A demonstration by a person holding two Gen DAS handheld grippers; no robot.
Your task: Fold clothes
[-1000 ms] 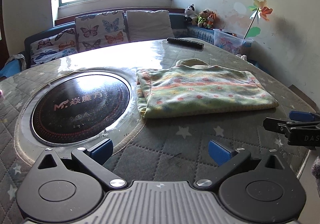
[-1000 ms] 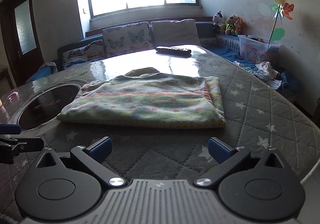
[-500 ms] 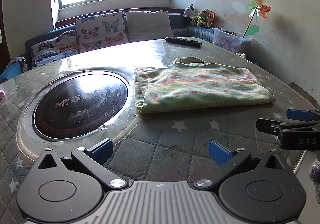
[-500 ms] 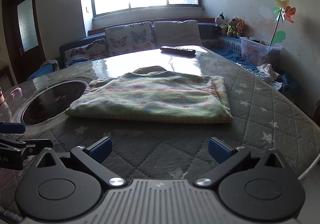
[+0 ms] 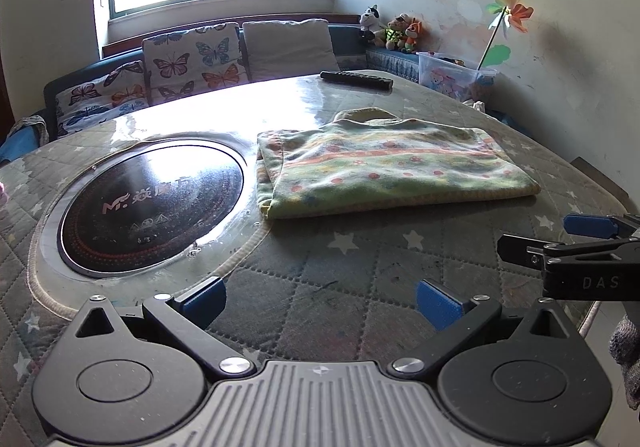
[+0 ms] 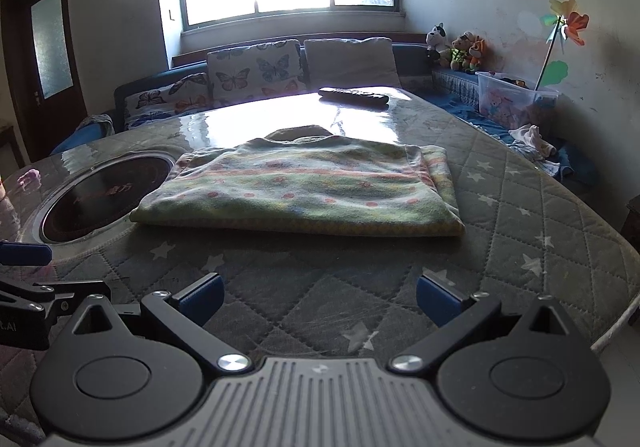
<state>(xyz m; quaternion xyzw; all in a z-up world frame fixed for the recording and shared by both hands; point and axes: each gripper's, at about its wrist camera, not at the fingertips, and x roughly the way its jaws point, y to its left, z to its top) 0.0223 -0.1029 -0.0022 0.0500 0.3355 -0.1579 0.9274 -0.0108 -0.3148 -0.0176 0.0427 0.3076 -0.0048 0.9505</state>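
A folded green and yellow fleece garment [image 5: 384, 167] with pink dots lies flat on the quilted table; the right wrist view shows the garment [image 6: 304, 191] at the centre. My left gripper [image 5: 318, 297] hovers open over the near table edge, well short of the cloth, with nothing between its blue pads. My right gripper [image 6: 318, 297] is open too, empty, facing the garment's near hem from a distance. Each view catches the other tool at its side: the right gripper [image 5: 576, 243] and the left gripper [image 6: 28, 271].
A round black induction hob [image 5: 152, 199] is set in the table [image 5: 360, 279], left of the garment. A black remote [image 5: 356, 79] lies at the far edge. Behind stand a sofa with butterfly cushions [image 5: 192, 59], a plastic toy box [image 5: 452, 71] and a pinwheel.
Both grippers have drawn back and risen slightly from the garment, which now sits farther off in both views. The cloth itself has not moved.
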